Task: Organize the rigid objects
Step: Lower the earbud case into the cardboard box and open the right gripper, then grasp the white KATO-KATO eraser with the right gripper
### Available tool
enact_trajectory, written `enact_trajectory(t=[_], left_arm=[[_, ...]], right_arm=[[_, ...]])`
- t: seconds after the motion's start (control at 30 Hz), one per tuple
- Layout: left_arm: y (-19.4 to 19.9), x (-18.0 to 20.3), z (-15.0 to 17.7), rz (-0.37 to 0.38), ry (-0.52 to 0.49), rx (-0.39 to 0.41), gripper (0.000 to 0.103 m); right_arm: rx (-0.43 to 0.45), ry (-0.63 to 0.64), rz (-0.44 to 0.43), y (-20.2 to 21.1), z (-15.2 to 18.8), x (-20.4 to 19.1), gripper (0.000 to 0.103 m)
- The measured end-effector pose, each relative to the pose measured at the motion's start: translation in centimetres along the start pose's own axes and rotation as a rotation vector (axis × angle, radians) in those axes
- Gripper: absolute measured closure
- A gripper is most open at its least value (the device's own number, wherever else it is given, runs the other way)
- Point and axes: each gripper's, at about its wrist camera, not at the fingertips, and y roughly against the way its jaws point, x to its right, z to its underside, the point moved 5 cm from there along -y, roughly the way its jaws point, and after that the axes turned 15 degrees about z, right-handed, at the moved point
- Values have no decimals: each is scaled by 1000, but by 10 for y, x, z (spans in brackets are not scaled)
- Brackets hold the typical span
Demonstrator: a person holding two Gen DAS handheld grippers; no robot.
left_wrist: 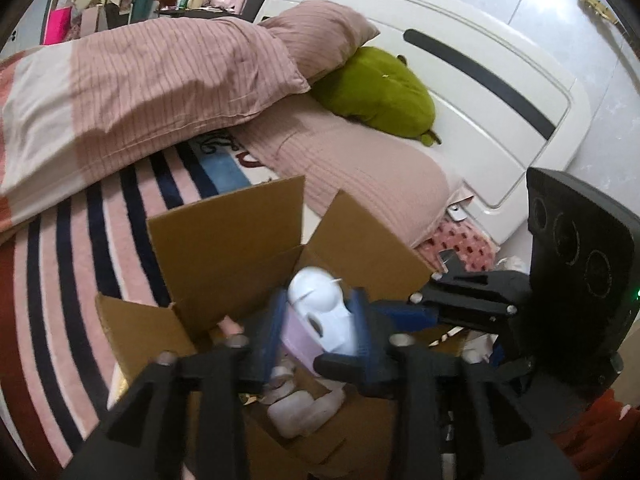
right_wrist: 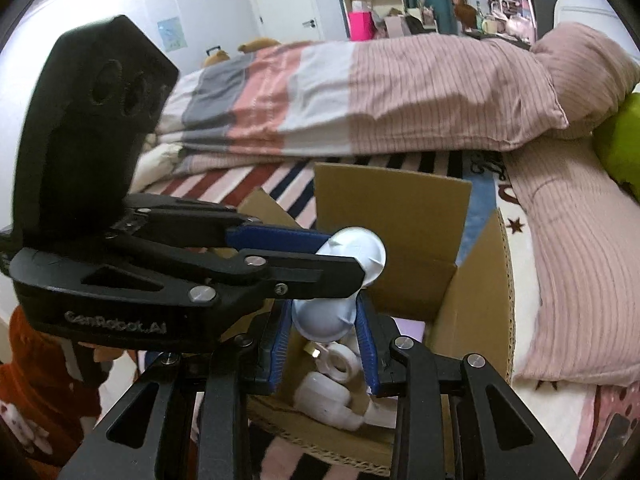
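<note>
An open cardboard box (left_wrist: 224, 240) (right_wrist: 472, 300) stands on the bed, with several white plastic pieces (left_wrist: 296, 408) (right_wrist: 332, 384) lying inside. Above the box hangs a white plastic toy (left_wrist: 320, 308) with a pink part under it. My left gripper (left_wrist: 318, 320) has its blue pads pressed on both sides of the toy. In the right wrist view the left gripper (right_wrist: 344, 256) comes in from the left, holding the toy's rounded top (right_wrist: 360, 252). My right gripper (right_wrist: 325, 336) (left_wrist: 400, 314) has its pads against a lower white dome (right_wrist: 324, 320). Whether the two domes are one piece I cannot tell.
Striped pink pillows (left_wrist: 160, 80) (right_wrist: 440, 92) and a green plush (left_wrist: 380, 92) lie behind the box, before a white headboard (left_wrist: 480, 92). A striped blanket (left_wrist: 80, 260) covers the bed. An orange-red sleeve (right_wrist: 24, 360) shows at the lower left.
</note>
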Motion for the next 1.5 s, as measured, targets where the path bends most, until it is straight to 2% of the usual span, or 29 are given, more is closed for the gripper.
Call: enact_trajectory(t=[0.03, 0.07, 0.23, 0.43, 0.63, 0.8, 0.97, 1.1, 1.3, 1.37, 1.4, 1.43, 1.5], left_arm=[[1, -1, 1, -16, -3, 5, 37], [4, -2, 0, -38, -8, 16, 29], [29, -4, 4, -69, -5, 48, 28], [87, -13, 17, -169, -2, 130, 21], [161, -34, 42, -276, 24, 218, 21], [218, -60, 75, -368, 62, 281, 21], [246, -85, 112, -445, 75, 298, 20], [255, -108, 145, -453, 111, 299, 20], [254, -134, 180, -409, 167, 313, 20], [251, -138, 185, -403, 177, 308, 20], [250, -139, 187, -404, 179, 308, 20], [250, -139, 189, -403, 182, 309, 20], [250, -140, 192, -395, 188, 312, 20]], right_arm=[[3, 3, -3, 0, 1, 0, 65], [4, 4, -5, 0, 2, 1, 65], [11, 6, -7, 5, 1, -4, 65], [64, 30, -34, 25, -8, -30, 65], [145, 144, -61, 42, -26, -94, 65], [136, 222, -131, 39, -30, -154, 65], [73, 298, -136, 3, -13, -215, 65], [-15, 267, -102, -40, 4, -231, 63], [-123, 64, 61, -111, 27, -199, 58], [-125, 35, 113, -133, 30, -187, 58], [-123, 29, 127, -139, 30, -182, 56], [-128, 15, 154, -149, 29, -176, 50], [-140, -23, 174, -162, 27, -166, 49]])
